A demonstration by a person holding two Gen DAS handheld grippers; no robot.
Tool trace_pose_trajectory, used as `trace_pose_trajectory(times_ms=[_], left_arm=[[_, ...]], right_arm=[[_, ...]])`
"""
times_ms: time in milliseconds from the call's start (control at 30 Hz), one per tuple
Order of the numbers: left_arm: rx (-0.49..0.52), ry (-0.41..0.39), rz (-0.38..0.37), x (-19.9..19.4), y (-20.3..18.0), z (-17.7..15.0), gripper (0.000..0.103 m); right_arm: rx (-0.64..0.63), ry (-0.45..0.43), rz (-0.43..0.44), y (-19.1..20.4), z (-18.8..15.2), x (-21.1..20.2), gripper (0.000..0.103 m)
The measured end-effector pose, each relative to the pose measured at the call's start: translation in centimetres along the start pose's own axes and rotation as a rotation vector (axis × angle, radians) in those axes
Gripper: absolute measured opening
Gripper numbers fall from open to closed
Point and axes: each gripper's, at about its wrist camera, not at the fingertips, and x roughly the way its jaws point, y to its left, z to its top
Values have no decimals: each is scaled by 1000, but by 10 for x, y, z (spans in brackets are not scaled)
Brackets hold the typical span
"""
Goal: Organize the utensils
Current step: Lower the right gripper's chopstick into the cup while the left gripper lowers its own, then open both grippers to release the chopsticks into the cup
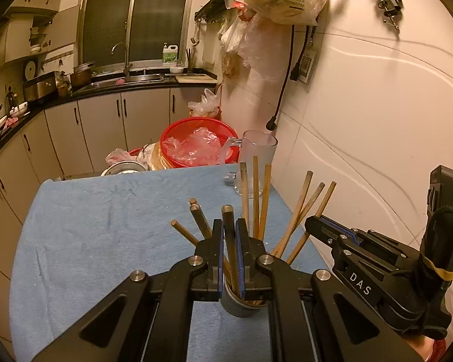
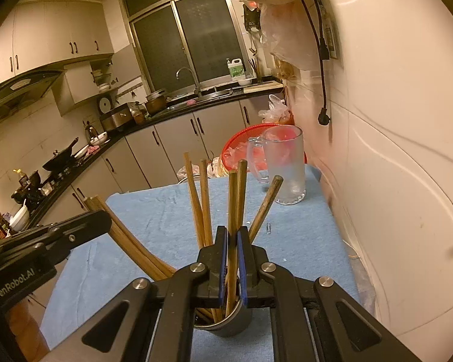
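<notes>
The table (image 1: 84,229), covered in a blue cloth, runs along the white wall on its right side, with kitchen counters beyond its far edge. At the far right corner stands a frosted glass mug (image 1: 258,163), empty, and just past the far edge sits a red basket (image 1: 178,129) with plastic bags in it.

Near the table's near edge, towards the right side, stands a small grey metal cup (image 1: 237,306) holding a fan of wooden chopsticks (image 1: 264,199). About 10 sticks lean out in every direction; the exact count is hard to make out where they cross.

The left gripper (image 1: 229,259) is clamped on 1 dark chopstick (image 1: 228,220) that stands in the cup, pads pressing its shaft well below the top. The right gripper (image 2: 232,262) is likewise closed on 1 chopstick (image 2: 233,199) rising out of the same cup, gripped at about mid-length.

The sticks look light, stiff and thin, with smooth round shafts that could twist or slide between flat pads. A hold near mid-shaft, square across the stick, should steady them best. The cup looks light too and is crowded, so lifting 1 stick at an angle may drag its neighbours or tip the cup. A tiny paperclip (image 2: 268,227) lies on the cloth towards the mug.
</notes>
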Motion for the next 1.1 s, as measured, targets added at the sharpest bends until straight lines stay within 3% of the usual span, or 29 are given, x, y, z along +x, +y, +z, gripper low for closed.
trace_pose_trajectory(times_ms=[667,767,833,867,1100], left_arm=[[-16,-1,28,5,7,5,8],[-26,5,30,5,7,4,17],[-26,0,38,5,9,4,35],[-26,-4,44,5,9,4,37],[-39,-8,58,4,15,3,38]], right_arm=[[-22,17,0,-2,14,15,9],[-21,22,-1,-2,16,17,9],[-21,25,-4,-1,15,18,9],[-20,27,-6,-1,15,18,10],[-15,28,-20,-4,14,17,11]])
